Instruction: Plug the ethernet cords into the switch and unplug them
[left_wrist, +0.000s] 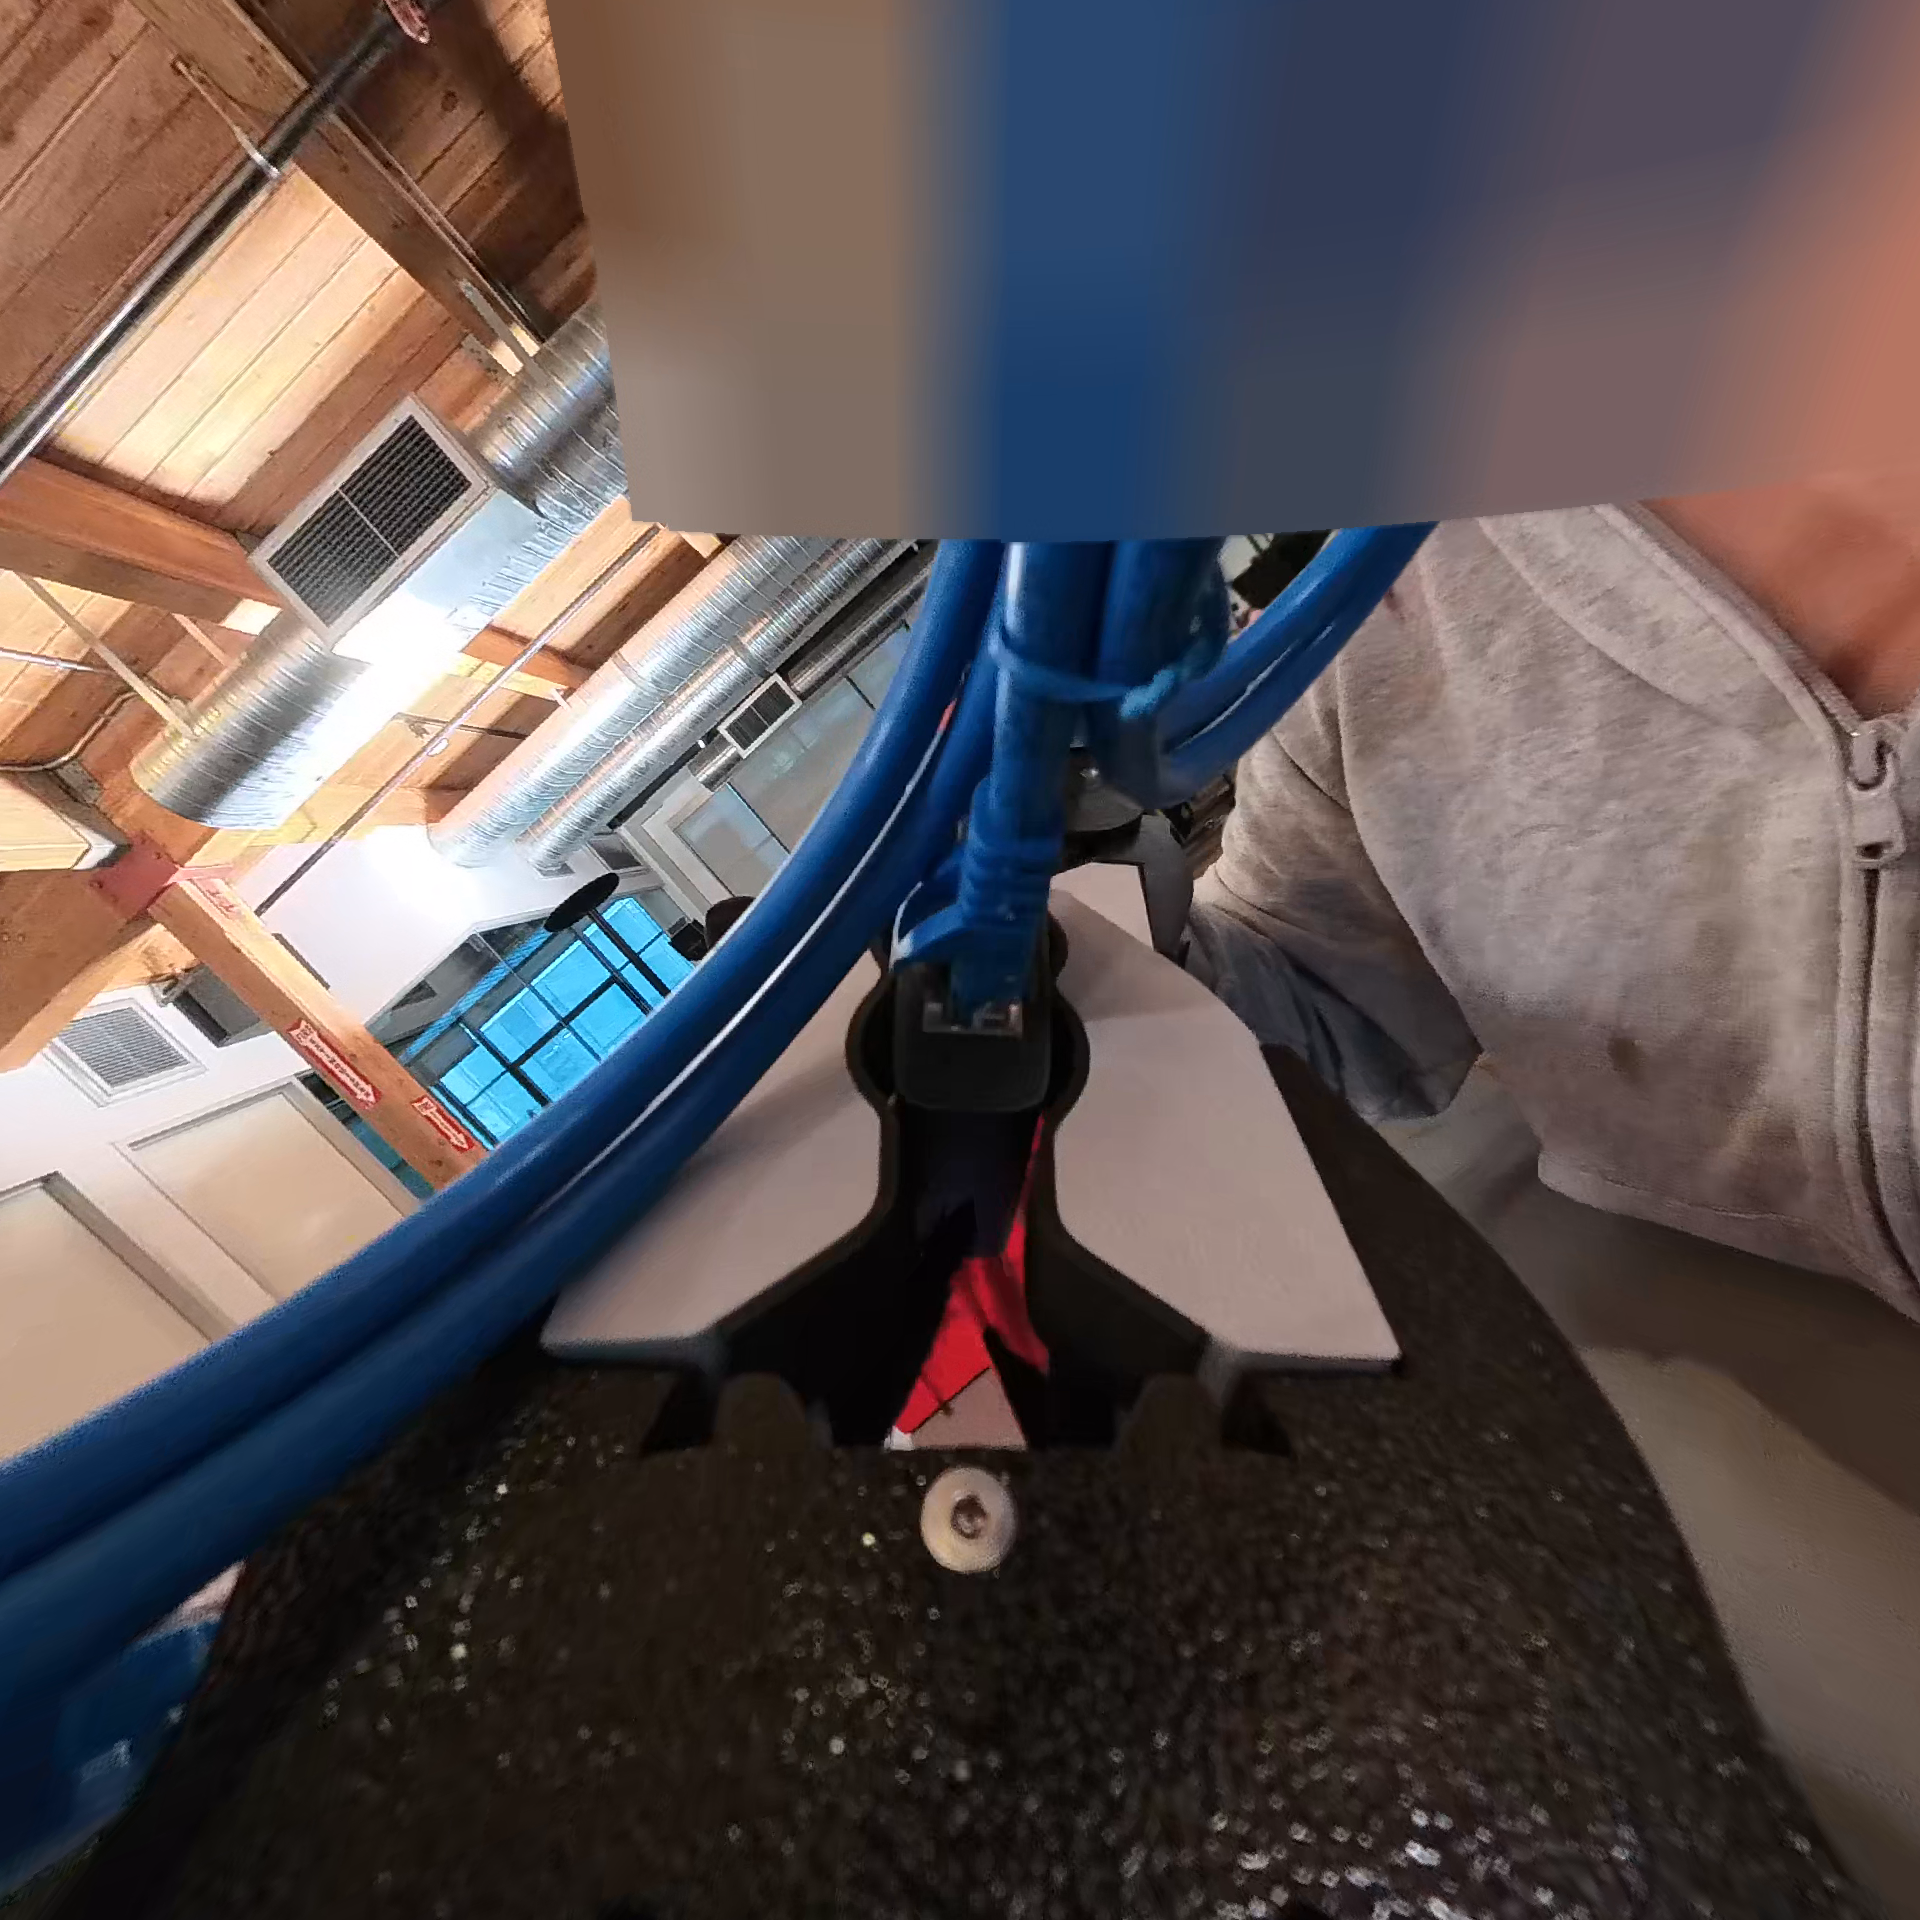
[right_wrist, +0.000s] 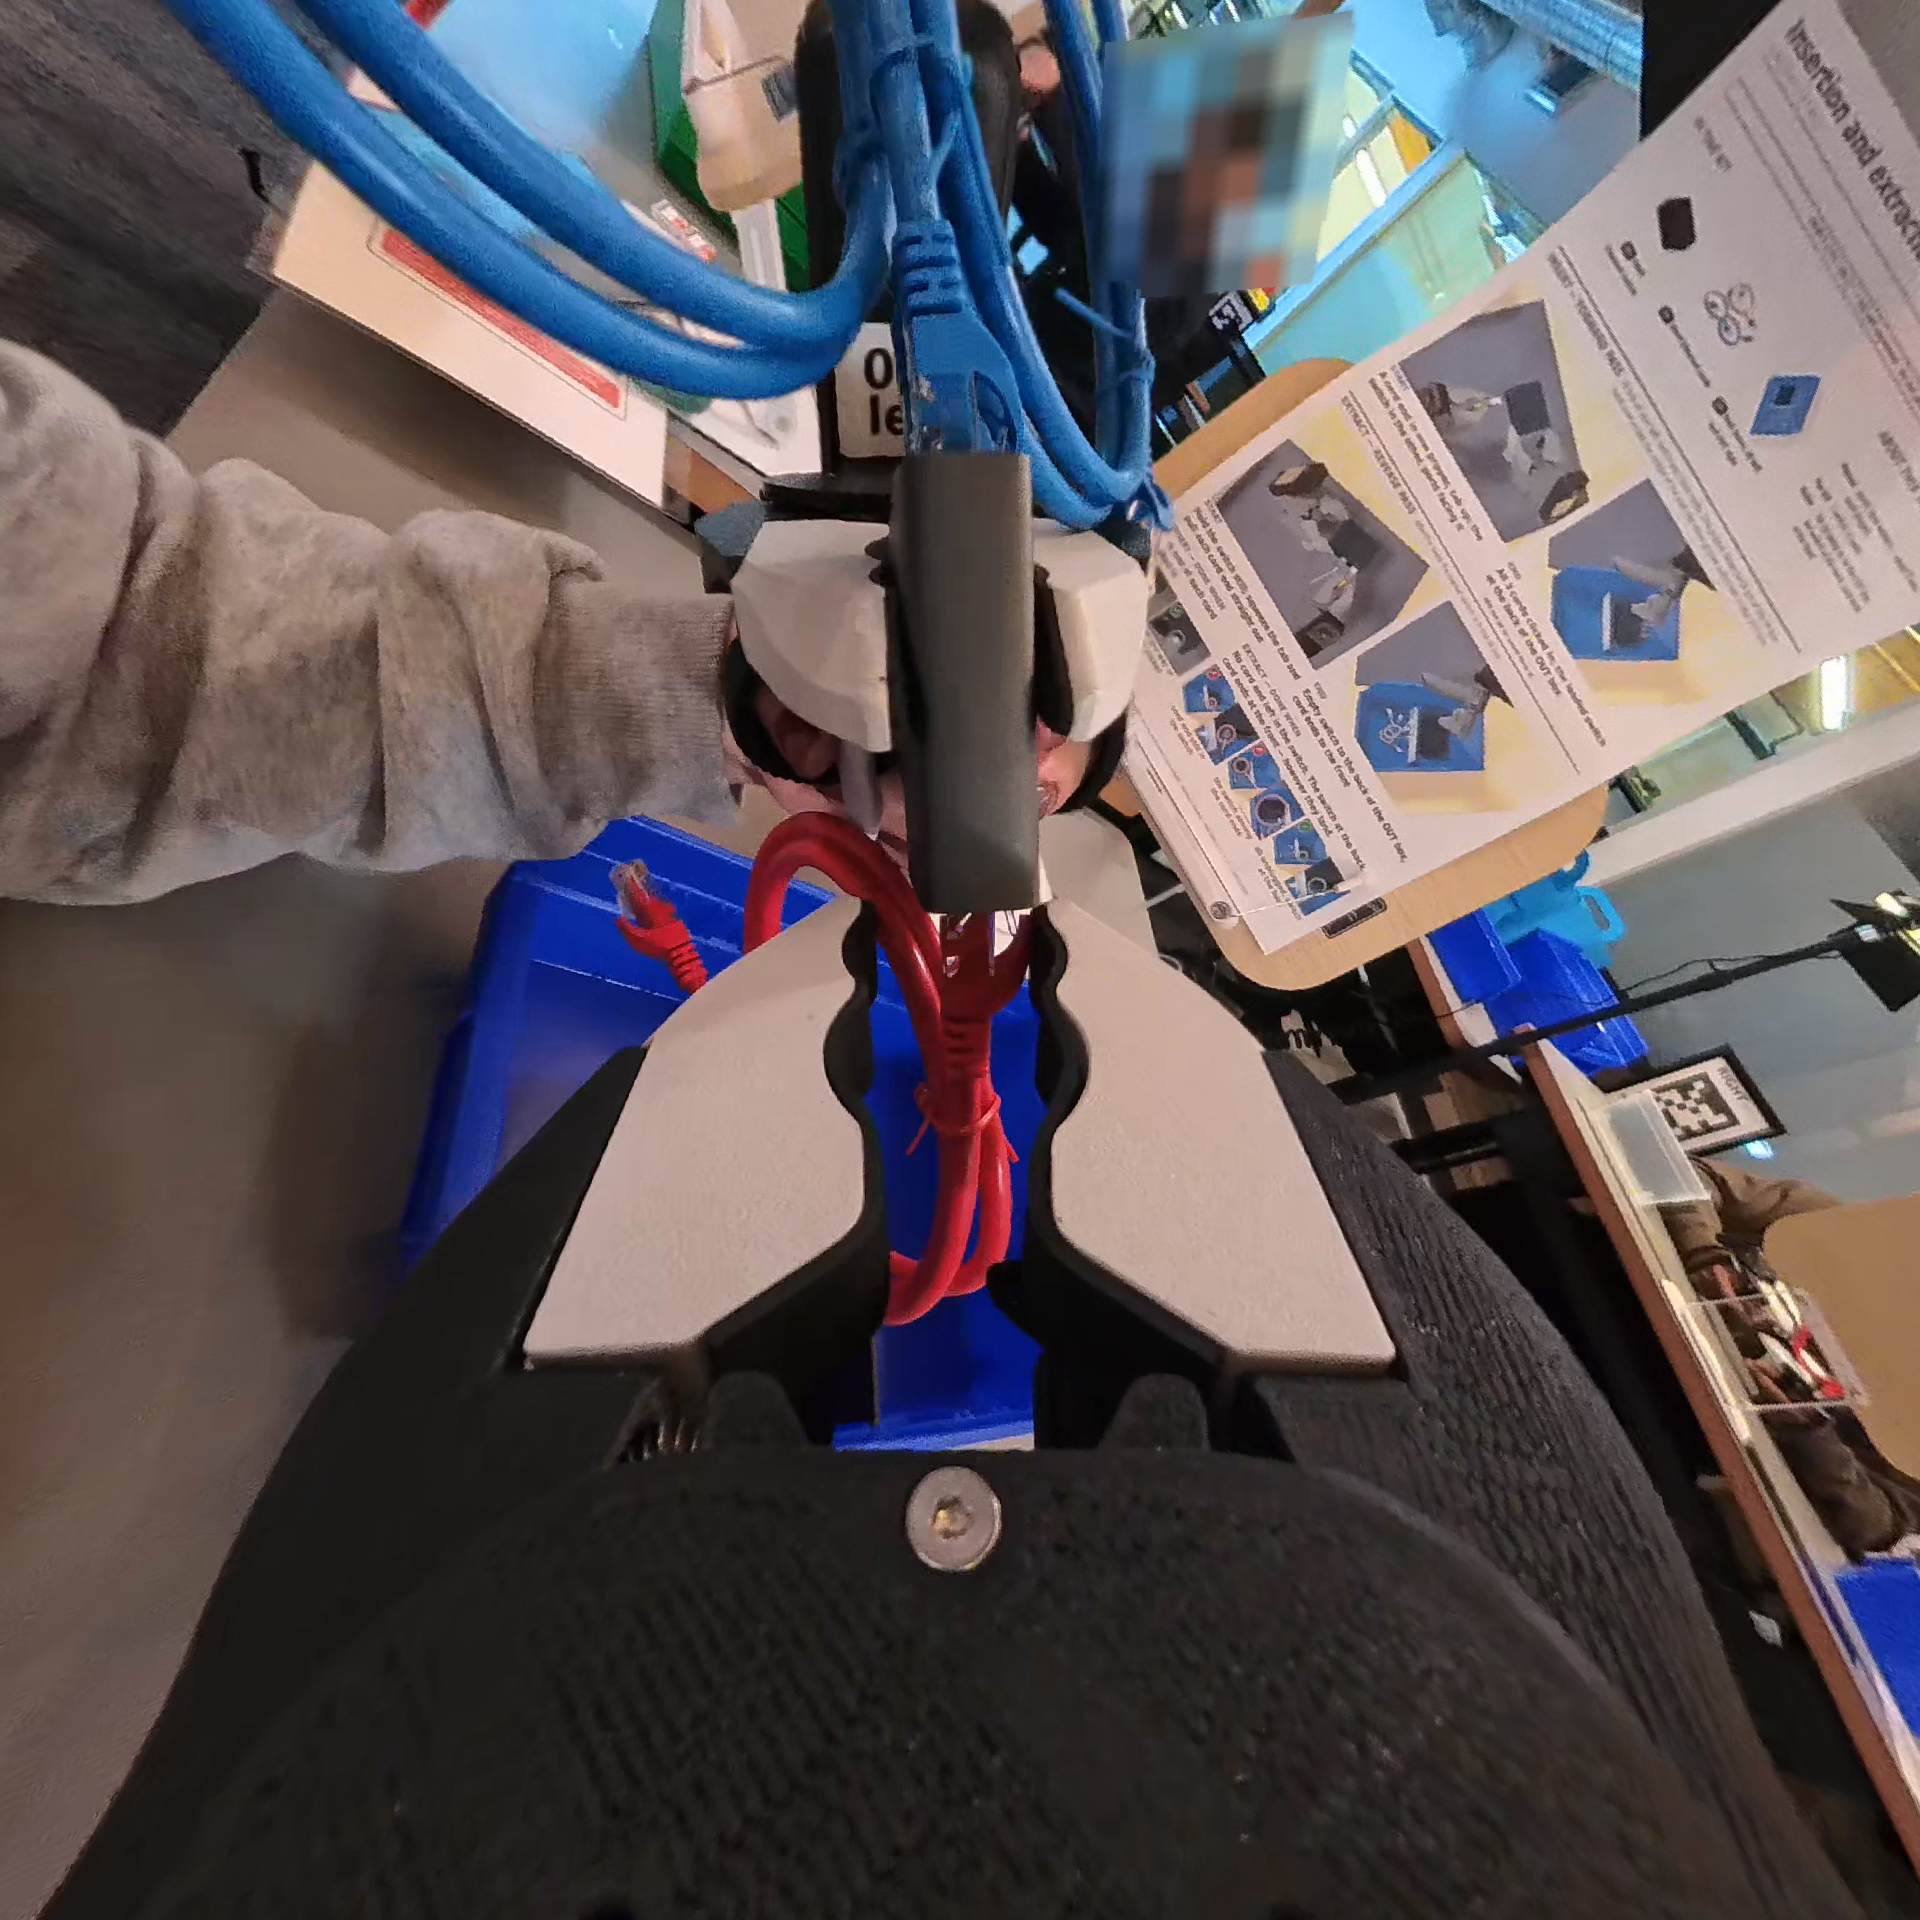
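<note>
My left gripper points up and is shut on a small black coupler block. A blue network cable's plug sits in the block's far end, and its blue cable loops off to the left. In the right wrist view the same block stands upright between the left gripper's white fingers. My right gripper is shut on the plug of a bundled red cable, with the plug tip right at the block's lower end. The red cable also shows under the left jaws.
A blue bin lies below on the grey table, with the red cable's other plug over it. A person's grey sleeve reaches in from the left. A printed sheet on a wooden board stands at the right. More blue cables hang above.
</note>
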